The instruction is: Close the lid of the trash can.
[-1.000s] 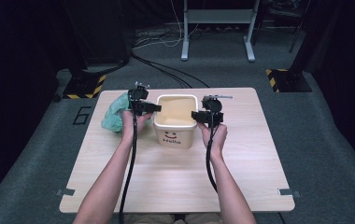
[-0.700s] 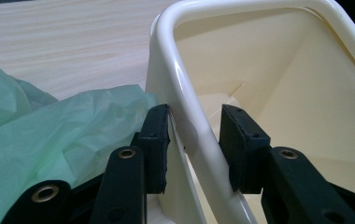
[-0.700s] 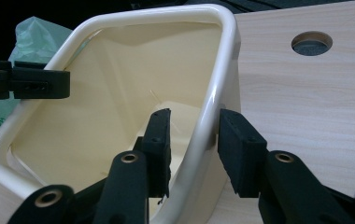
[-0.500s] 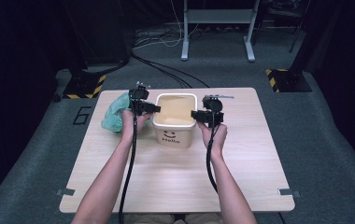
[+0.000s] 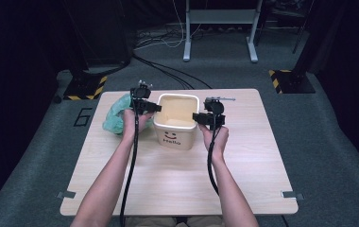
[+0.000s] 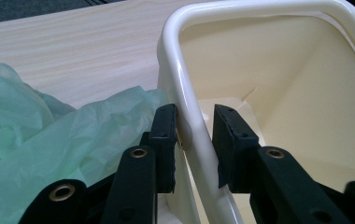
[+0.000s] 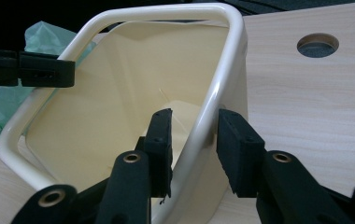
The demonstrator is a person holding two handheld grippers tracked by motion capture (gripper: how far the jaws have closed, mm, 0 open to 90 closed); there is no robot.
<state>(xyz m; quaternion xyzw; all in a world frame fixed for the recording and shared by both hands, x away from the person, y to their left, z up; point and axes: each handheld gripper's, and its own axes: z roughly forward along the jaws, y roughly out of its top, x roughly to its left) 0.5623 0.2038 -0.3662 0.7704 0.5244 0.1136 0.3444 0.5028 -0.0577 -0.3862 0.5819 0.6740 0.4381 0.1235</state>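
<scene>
Pale wood table carries everything. Cream plastic bin stands between both grippers. Its left wall sits between the left gripper's jaws, which have just been closing, one pad touching, the other just off. The right gripper straddles the right wall, pads not quite pressing. A crumpled green bag lies just outside the left gripper.
</scene>
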